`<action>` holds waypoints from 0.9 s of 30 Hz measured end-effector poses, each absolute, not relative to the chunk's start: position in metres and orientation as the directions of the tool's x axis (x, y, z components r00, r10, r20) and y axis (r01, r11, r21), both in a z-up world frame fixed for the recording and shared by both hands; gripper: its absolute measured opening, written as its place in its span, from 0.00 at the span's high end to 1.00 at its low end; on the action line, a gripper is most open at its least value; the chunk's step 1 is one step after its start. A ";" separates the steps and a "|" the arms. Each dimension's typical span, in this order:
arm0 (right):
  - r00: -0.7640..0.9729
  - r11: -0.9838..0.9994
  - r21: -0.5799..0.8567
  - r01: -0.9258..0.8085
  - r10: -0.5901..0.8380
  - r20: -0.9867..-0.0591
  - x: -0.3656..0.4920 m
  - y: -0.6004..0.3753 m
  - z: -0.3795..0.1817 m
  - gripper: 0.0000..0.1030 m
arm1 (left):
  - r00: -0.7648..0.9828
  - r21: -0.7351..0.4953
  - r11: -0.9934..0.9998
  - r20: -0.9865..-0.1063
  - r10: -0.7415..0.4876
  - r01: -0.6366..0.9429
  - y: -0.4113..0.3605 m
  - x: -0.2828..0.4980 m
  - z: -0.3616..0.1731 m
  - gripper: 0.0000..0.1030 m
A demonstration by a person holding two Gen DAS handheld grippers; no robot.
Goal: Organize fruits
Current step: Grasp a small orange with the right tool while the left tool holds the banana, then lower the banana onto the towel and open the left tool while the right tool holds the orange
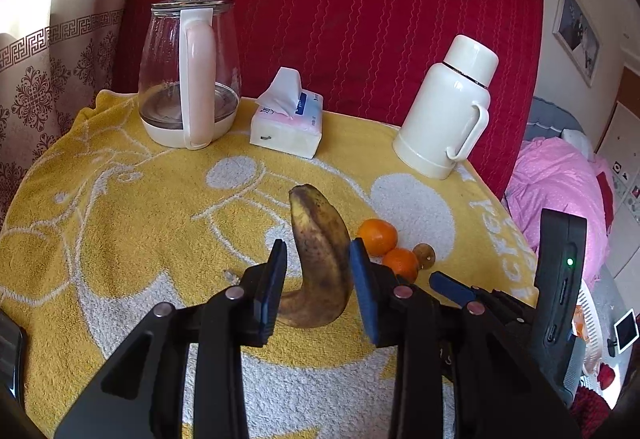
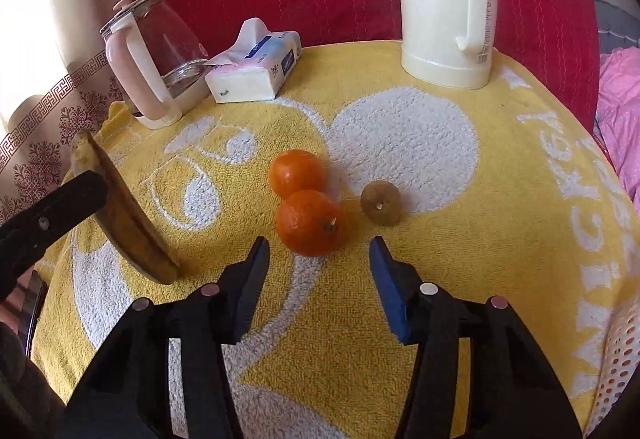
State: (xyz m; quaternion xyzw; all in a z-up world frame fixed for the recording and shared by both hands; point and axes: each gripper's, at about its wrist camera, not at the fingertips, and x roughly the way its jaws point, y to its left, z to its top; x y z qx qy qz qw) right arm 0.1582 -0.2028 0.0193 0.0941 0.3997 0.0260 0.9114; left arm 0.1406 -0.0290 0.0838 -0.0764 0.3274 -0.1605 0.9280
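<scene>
Left gripper (image 1: 318, 265): jaws clenched on the banana (image 1: 320, 259), lifted clear of the yellow towel (image 2: 480, 259) covering the surface. Right gripper (image 2: 318, 255): jaws released and empty, just short of the near orange (image 2: 310, 223), which touches the far orange (image 2: 296, 173); a small brown fruit (image 2: 382, 203) lies just right of them. Likely hazards: the banana, gripped near its middle, may pivot or slip; jaws closing off-centre could roll the near orange into its neighbour.
</scene>
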 end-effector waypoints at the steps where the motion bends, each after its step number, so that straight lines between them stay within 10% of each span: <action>1: 0.674 0.978 0.205 0.029 0.132 -0.727 0.162 -0.203 0.018 0.53 | 0.732 -0.250 0.936 -0.584 -0.351 0.248 -0.029 0.141 0.084 0.66; 27: 0.689 0.977 0.212 0.017 0.142 -0.711 0.127 -0.207 0.017 0.60 | 0.691 -0.224 0.926 -0.617 -0.376 0.303 -0.053 0.135 0.071 0.54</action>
